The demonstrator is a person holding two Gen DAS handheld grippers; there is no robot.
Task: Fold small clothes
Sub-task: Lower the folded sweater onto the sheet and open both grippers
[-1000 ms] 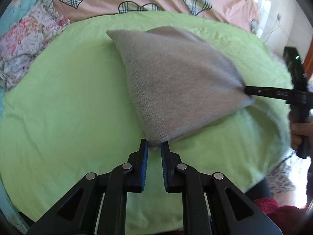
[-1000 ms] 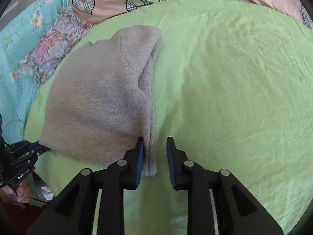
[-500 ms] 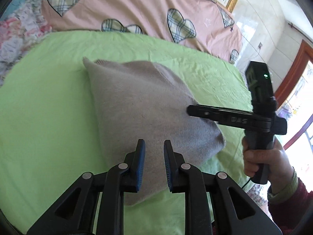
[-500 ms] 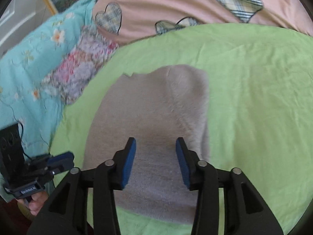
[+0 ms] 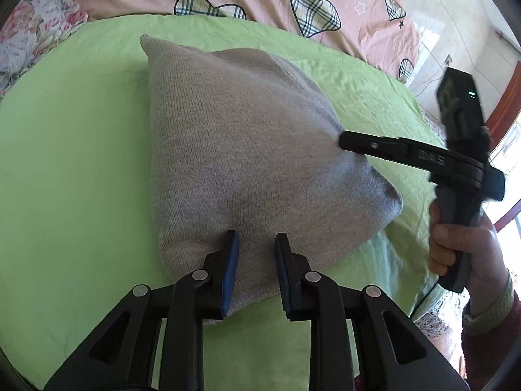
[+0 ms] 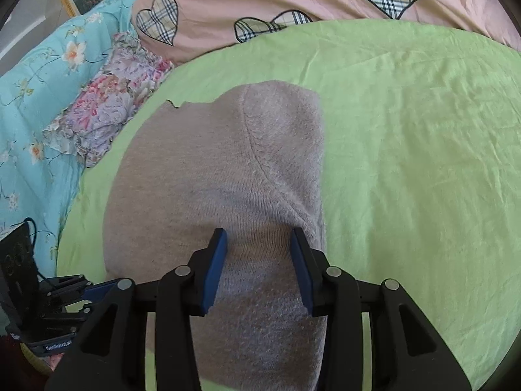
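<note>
A grey knit garment (image 5: pixel 234 150) lies folded flat on the green sheet (image 5: pixel 71 163); it also shows in the right wrist view (image 6: pixel 228 176). My left gripper (image 5: pixel 255 244) is open and empty, its blue pads above the garment's near edge. My right gripper (image 6: pixel 259 234) is open and empty, above the garment's near right part, where a curved seam runs. In the left wrist view the right gripper (image 5: pixel 345 138) reaches over the garment's right side, held by a hand (image 5: pixel 456 244). The left gripper (image 6: pixel 97 288) shows at the garment's near left corner.
A pink quilt with plaid hearts (image 5: pixel 260 0) lies behind the sheet. A floral cloth (image 6: pixel 107 110) and a turquoise flowered cover (image 6: pixel 39 78) lie to the left. The green sheet (image 6: pixel 423 163) stretches wide to the right. A wall and door frame (image 5: pixel 508 97) stand at far right.
Both grippers have let go of the garment's corners and opened. They have risen and moved forward over the garment, which now lies flat.
</note>
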